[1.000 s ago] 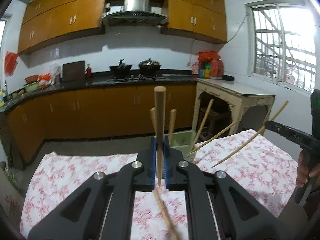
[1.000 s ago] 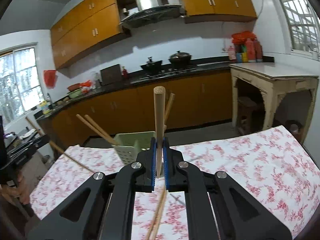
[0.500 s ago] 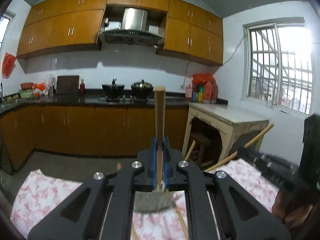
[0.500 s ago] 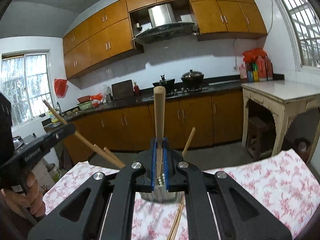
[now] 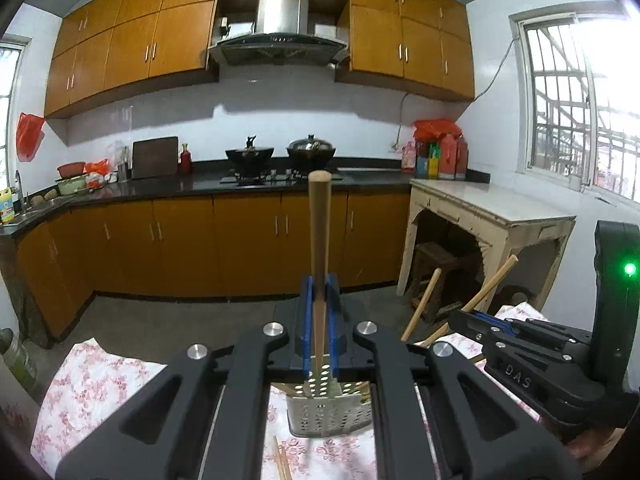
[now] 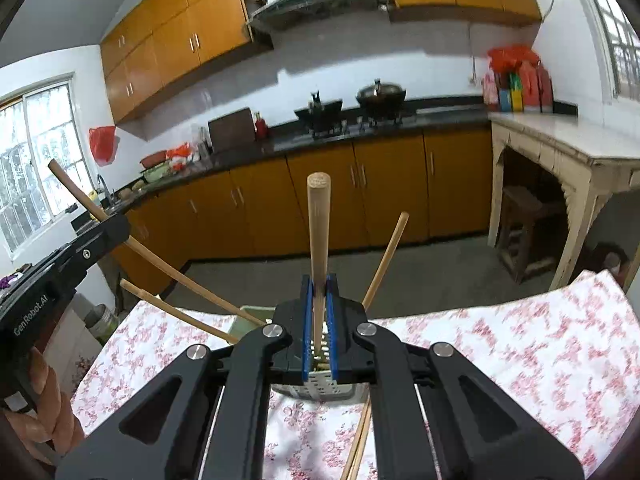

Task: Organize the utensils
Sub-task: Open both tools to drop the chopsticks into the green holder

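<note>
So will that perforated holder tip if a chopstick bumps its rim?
Probably somewhat. The holder looks like thin perforated metal, so likely light. Chopsticks already lean out over one side, which may pull it that way. It stands on a cloth, which might add some grip against sliding.

A kitchen with white walls [image 5: 280, 116] and a grey floor [image 5: 180, 320]. Orange-brown upper cabinets [image 5: 152, 44] flank a steel range hood [image 5: 280, 28]; matching lower cabinets [image 5: 240, 240] carry a black worktop [image 5: 180, 186] with two dark pots [image 5: 280, 152] on a stove. A worn cream side table [image 5: 492, 216] stands at right under a barred window [image 5: 568, 108] that lets in bright daylight. A red plastic bag [image 5: 28, 136] hangs at left.
</note>
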The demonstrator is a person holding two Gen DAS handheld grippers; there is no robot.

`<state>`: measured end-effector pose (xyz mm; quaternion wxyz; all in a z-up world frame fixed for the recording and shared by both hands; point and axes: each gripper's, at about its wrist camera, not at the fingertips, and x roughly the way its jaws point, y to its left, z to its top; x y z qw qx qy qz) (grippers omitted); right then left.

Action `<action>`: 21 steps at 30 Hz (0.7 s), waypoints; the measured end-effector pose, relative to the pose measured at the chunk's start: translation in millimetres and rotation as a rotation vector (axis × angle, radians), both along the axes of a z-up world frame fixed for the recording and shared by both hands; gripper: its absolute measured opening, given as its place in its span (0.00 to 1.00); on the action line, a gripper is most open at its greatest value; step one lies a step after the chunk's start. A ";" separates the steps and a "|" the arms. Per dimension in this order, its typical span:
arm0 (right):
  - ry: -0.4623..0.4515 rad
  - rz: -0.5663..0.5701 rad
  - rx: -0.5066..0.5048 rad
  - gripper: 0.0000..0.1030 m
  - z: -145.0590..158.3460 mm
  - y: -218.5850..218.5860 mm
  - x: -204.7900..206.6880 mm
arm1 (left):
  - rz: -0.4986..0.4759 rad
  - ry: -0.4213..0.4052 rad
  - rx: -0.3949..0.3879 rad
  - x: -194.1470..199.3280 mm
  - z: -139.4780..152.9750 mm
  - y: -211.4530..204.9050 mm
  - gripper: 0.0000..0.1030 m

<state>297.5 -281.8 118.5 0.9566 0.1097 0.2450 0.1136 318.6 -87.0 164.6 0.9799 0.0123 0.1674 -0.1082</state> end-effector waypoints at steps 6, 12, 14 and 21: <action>0.061 0.012 0.000 0.07 -12.0 6.7 15.2 | 0.016 0.054 0.007 20.1 -19.5 3.6 0.08; 0.061 -0.017 -0.002 0.09 -4.4 6.5 12.1 | 0.035 0.090 -0.020 22.9 -26.9 18.1 0.10; 0.060 -0.028 0.005 0.09 -2.2 3.7 10.2 | 0.037 0.080 -0.028 16.5 -24.3 23.4 0.13; -0.007 -0.067 0.008 0.09 19.7 -4.6 -13.6 | 0.039 0.039 -0.072 -14.1 -8.4 44.0 0.17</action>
